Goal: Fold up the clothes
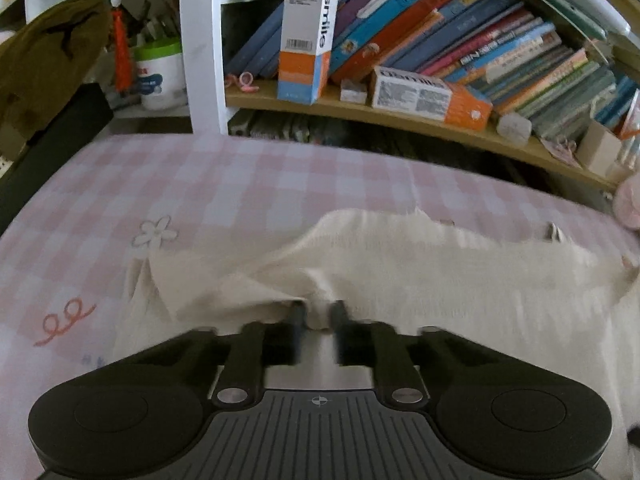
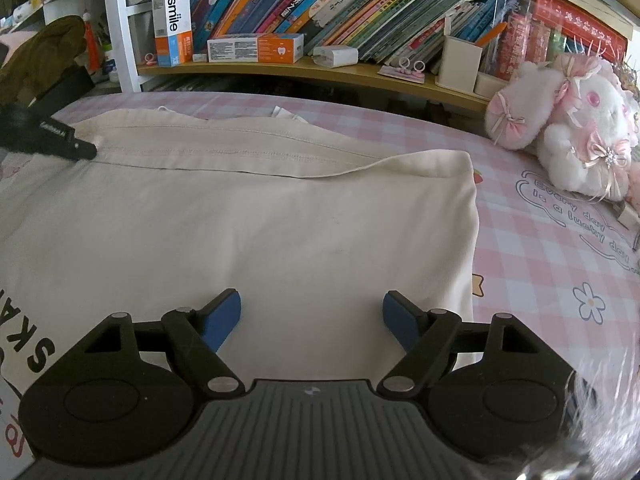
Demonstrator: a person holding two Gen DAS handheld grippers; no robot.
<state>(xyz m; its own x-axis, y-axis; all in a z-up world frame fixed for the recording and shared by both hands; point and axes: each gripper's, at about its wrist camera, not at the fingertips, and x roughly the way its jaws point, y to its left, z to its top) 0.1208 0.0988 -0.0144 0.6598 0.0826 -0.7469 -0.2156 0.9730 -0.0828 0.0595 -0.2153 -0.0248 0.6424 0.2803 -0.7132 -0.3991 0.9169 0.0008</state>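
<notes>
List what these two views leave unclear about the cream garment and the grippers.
- Left wrist view: motion blur smears the left gripper and the cream garment; how much cloth it pinches is unclear.
- Right wrist view: the garment's near edge is hidden under the right gripper.
- Right wrist view: black print is cut off by the left edge.

Right hand-held gripper (image 2: 311,318) spread wide above the cream garment (image 2: 256,216) (flat on checked bedsheet (image 2: 532,248))
</notes>
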